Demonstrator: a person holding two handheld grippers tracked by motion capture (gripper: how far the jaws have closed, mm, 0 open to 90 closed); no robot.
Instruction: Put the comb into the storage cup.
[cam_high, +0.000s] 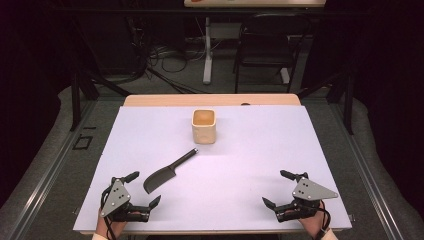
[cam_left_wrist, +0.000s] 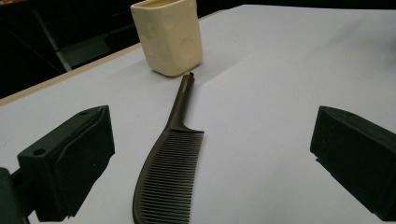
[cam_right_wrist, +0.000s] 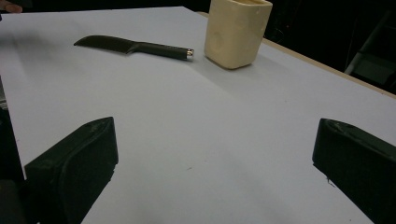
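Here the comb (cam_high: 167, 172) lies flat on the pale sheet (cam_high: 250, 150) that covers the table, just ahead of the left gripper (cam_high: 145, 192) and apart from it. It is dark, almost black, with a matt finish. Its toothed part is broad and gently curved along the back, with a long row of fine, close teeth that show clearly in the left gripper view (cam_left_wrist: 166, 186). From that part a slim, round handle runs straight away from the gripper, ending in a small pale tip that points toward the cup (cam_high: 204, 125). The tip lies near the cup's base; whether the two touch cannot be told.

The cup is cream-coloured, squarish with rounded corners, and stands upright and open-topped beyond the comb.

The left gripper has its jaws spread wide, with nothing between them; the comb's toothed end sits on the sheet in line with the gap. The right gripper (cam_high: 272, 190) is well apart from the comb, off to the other side, its jaws likewise spread wide over bare sheet.
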